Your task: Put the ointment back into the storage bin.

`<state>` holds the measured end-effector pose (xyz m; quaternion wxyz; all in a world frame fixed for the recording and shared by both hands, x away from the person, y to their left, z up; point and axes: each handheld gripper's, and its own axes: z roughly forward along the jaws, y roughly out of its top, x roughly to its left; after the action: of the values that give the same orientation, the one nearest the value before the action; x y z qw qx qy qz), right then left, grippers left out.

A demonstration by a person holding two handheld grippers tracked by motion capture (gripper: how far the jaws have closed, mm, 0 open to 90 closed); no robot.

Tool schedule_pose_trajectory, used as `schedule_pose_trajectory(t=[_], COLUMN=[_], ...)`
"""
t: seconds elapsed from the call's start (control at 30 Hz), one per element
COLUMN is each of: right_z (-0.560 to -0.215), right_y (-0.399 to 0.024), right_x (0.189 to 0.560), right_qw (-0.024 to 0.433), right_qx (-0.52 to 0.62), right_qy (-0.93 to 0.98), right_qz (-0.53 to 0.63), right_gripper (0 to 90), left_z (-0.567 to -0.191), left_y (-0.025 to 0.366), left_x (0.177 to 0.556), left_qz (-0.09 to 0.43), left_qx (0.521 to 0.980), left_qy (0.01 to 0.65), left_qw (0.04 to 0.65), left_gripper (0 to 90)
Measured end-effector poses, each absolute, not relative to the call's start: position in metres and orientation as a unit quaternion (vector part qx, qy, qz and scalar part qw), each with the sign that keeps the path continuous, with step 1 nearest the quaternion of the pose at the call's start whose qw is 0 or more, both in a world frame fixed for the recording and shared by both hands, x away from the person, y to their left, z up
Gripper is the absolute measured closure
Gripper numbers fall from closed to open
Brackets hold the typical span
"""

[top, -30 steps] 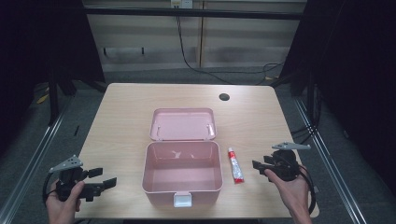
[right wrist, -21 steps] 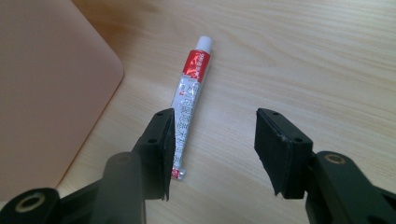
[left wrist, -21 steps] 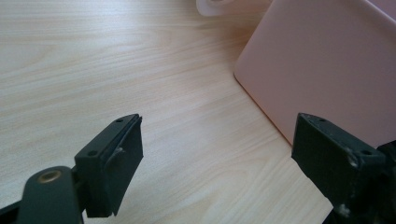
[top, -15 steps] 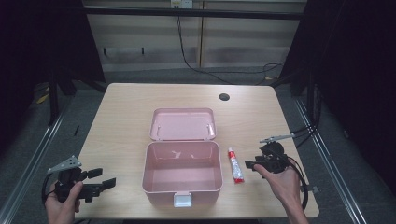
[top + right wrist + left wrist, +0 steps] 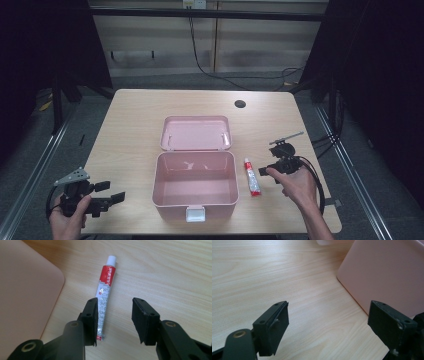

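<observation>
An open pink box (image 5: 195, 187) stands mid-table with its lid (image 5: 196, 133) laid back behind it. A red and white tube (image 5: 252, 177) lies flat just right of the box. My right gripper (image 5: 264, 171) hovers at the tube's right side. In the right gripper view its jaws (image 5: 115, 312) have just been closing; nothing sits between them, and the tube (image 5: 106, 282) runs partly under the left jaw, beside the box (image 5: 25, 290). My left gripper (image 5: 112, 192) rests at the table's front left, open (image 5: 329, 312), facing the box wall (image 5: 387, 275).
The wooden table (image 5: 130, 130) has a round cable hole (image 5: 240, 104) near its far right. Dark metal frames and cables flank the table on both sides. The right gripper's cable loops off by the table's right edge.
My right gripper has moved left across the table to the tube, and its jaws stand narrower. The left gripper has stayed where it was.
</observation>
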<state>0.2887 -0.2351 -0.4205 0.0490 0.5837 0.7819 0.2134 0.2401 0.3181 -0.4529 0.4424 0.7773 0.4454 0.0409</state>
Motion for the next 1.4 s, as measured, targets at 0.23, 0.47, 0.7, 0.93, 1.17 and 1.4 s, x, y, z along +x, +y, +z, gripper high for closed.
schedule_pose_trajectory(t=[0.23,0.47,0.7,0.93,1.17,1.4], right_z=[-0.423,-0.427,-0.432,-0.439,-0.445,-0.453], right_y=[-0.229,-0.223,-0.211,-0.205,-0.198,-0.190], right_x=[0.299,0.309,0.316,0.323,0.329,0.333], right_qw=[0.016,-0.010,-0.021,-0.028,-0.025,-0.024], right_qx=[0.592,0.590,0.591,0.605,0.610,0.614], right_qy=[0.784,0.792,0.795,0.787,0.786,0.785], right_qz=[0.188,0.158,0.136,0.117,0.102,0.083], right_gripper=[58.9,61.4,61.3,63.0,64.1,63.5], left_z=[-0.453,-0.454,-0.453,-0.453,-0.453,-0.454], left_y=[0.318,0.318,0.318,0.319,0.318,0.319], left_x=[0.241,0.241,0.241,0.241,0.241,0.241], left_qz=[0.042,0.037,0.039,0.039,0.040,0.039], left_qx=[0.777,0.778,0.779,0.778,0.778,0.778], left_qy=[0.446,0.446,0.443,0.446,0.446,0.446], left_qw=[0.442,0.441,0.442,0.441,0.440,0.440], left_gripper=[17.0,17.0,17.0,17.0,17.0,17.0])
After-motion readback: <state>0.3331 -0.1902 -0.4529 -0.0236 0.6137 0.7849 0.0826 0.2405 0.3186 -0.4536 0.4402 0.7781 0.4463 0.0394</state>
